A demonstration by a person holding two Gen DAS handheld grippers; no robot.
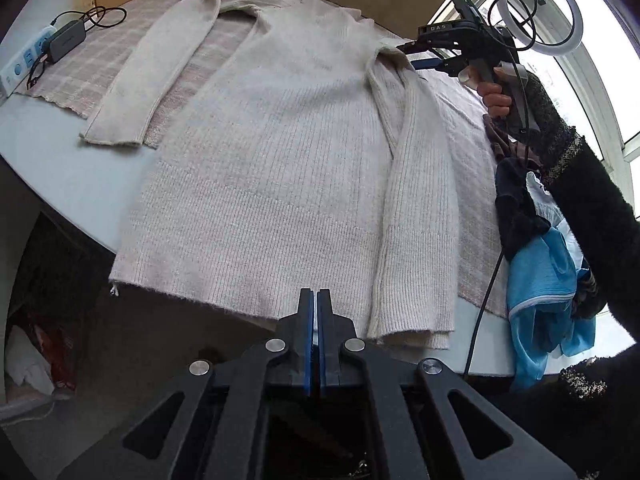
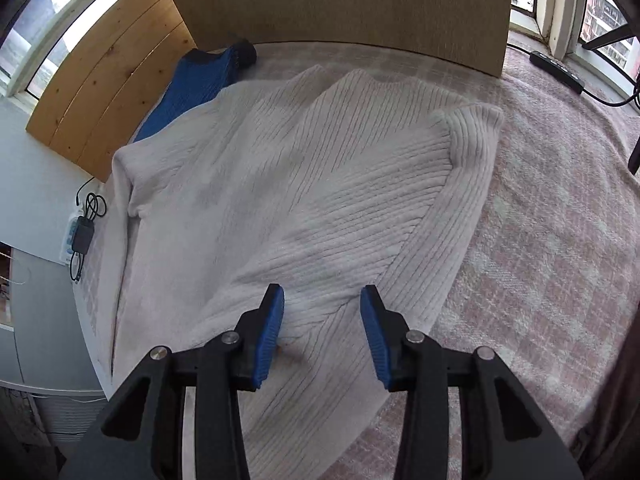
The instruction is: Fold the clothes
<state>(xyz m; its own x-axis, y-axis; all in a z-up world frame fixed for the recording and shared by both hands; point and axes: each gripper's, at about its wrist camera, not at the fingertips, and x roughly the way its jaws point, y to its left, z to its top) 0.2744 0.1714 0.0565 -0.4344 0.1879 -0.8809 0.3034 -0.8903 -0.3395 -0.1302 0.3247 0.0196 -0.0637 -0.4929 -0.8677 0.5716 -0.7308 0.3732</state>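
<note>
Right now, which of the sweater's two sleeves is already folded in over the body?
The sleeve on the right gripper's side: it lies across the cream sweater's body. The other sleeve is spread outward on the pink checked cloth.

Left wrist view looks from low at the hem end along the cream sweater (image 1: 280, 160), taking in the right gripper (image 1: 416, 56) far off; right wrist view looks steeply down, close above the same sweater's folded sleeve (image 2: 420, 240).

cream sweater (image 1: 264, 168) flat on table (image 1: 60, 168), left gripper (image 1: 314, 300) closed, right gripper (image 1: 416, 54) at shoulder
</note>
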